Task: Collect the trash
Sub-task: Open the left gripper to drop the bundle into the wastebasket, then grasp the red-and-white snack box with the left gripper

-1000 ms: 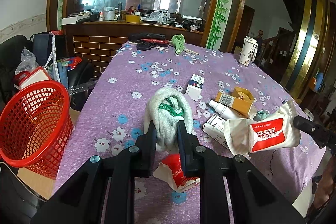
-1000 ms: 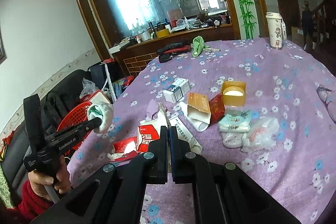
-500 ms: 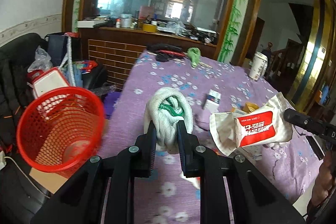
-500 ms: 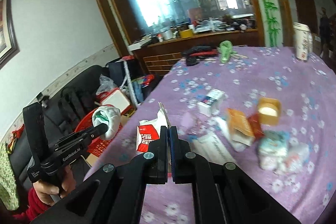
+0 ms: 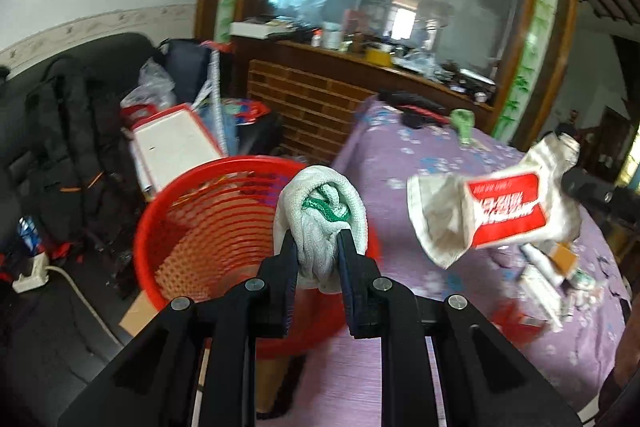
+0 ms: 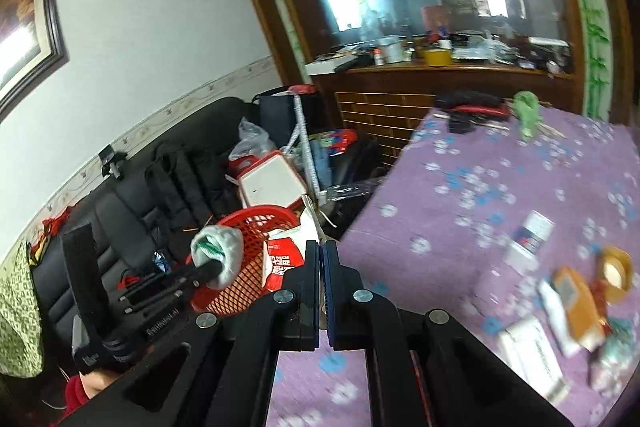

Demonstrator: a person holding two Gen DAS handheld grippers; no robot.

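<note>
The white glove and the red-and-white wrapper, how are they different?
The glove is knitted cloth bunched into a ball with green inside; the wrapper is a flat, crumpled packet with a red label. The left tool holds the glove, the right tool the wrapper. Both hang near the red basket.

Basket (image 5: 224, 227) left of table (image 5: 400, 155) (floor level)

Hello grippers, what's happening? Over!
Left gripper shut on glove, over red basket. Right gripper shut on wrapper, beside it. Nothing blocking.
</note>
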